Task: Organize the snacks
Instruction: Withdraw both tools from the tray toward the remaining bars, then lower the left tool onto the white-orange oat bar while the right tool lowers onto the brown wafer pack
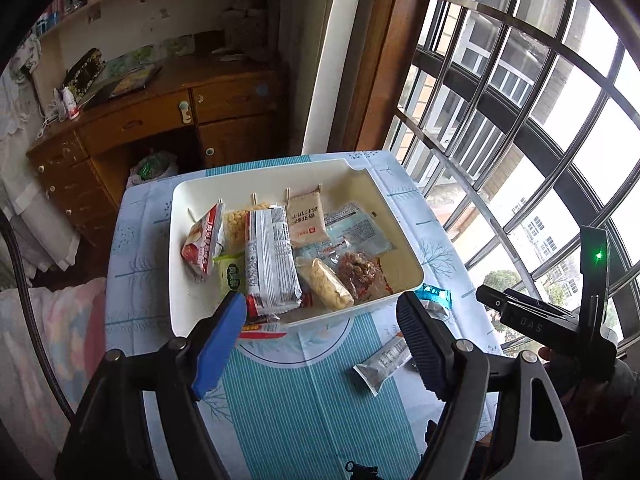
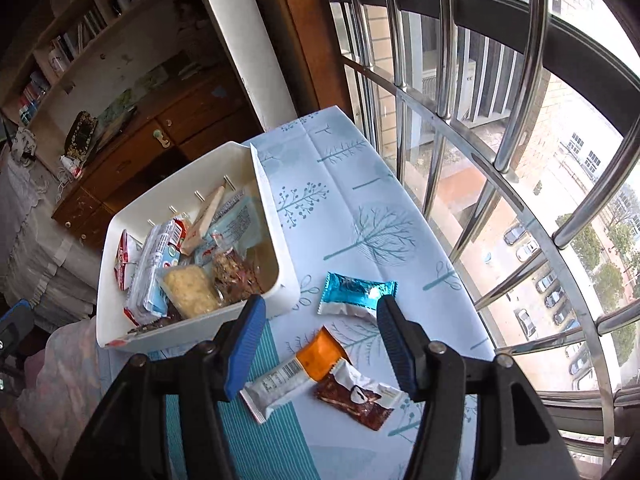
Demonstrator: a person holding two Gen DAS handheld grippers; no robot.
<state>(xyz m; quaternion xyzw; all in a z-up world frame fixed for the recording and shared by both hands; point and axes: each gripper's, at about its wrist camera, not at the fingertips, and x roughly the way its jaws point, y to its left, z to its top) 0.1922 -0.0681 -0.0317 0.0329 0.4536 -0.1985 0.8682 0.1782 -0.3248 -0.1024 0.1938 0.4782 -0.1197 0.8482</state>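
Observation:
A white tray [image 1: 180, 240] [image 2: 108, 280] on the table holds several snack packets, among them a long black-and-white wrapper [image 1: 270, 256] and a yellow bar [image 1: 330, 284]. Three packets lie loose on the cloth: a shiny blue one [image 2: 354, 294] [image 1: 434, 294], an orange-and-silver bar [image 2: 296, 372] [image 1: 382, 364], and a brown-and-white one [image 2: 356, 396]. My left gripper [image 1: 320, 332] is open and empty above the tray's near rim. My right gripper [image 2: 322, 340] is open and empty, hovering above the loose packets, and shows in the left wrist view [image 1: 532, 312].
The table has a light blue tree-print cloth [image 2: 360, 208] and a teal striped mat [image 1: 316, 404]. A barred window [image 2: 500, 120] runs along the right edge. A wooden desk [image 1: 152, 120] stands beyond the table; bedding [image 1: 36, 344] lies to the left.

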